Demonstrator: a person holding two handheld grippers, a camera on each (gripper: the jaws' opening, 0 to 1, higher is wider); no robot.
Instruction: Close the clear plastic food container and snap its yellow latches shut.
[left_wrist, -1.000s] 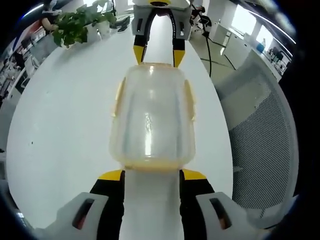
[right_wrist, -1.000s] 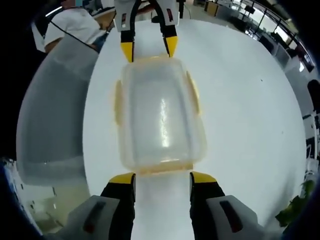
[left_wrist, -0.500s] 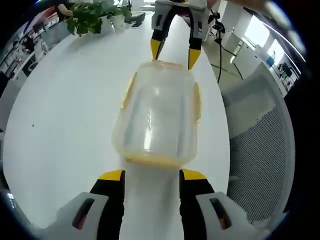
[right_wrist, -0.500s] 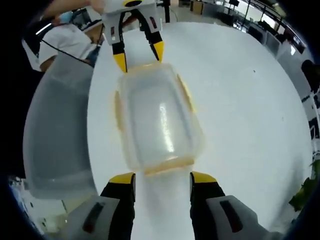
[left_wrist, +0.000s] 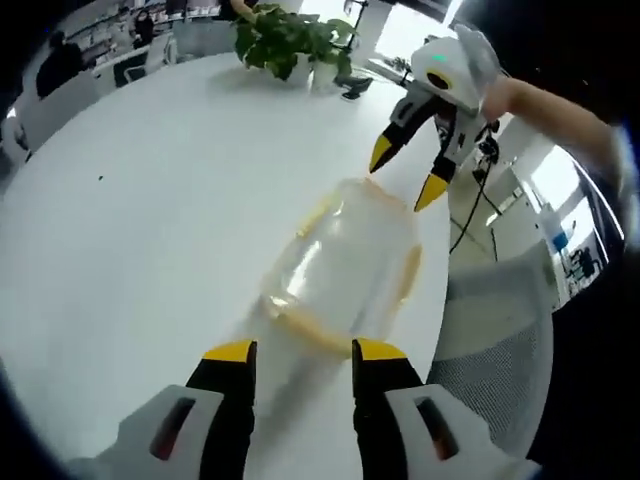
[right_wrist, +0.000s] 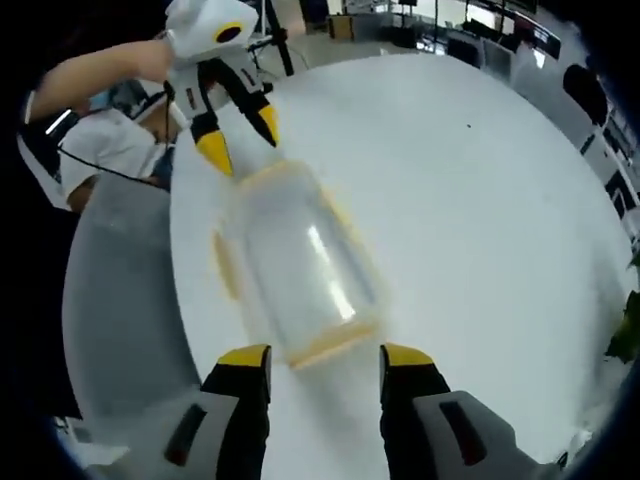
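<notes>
1. Container lay on the white bench, lid on, between the two grippers; in the left gripper view the left gripper stood with jaws spread just short of its near end, holding nothing.
2. Yellow latches ran along its sides; I could not tell whether any was snapped, so I judged the closing done and the latching still in question.
3. In the right gripper view the right gripper was likewise spread and empty at the opposite end.
4. Against the frames a second before, both views had rolled, the container sitting skewed in each, and both grippers seemed drawn back from its ends.
</notes>
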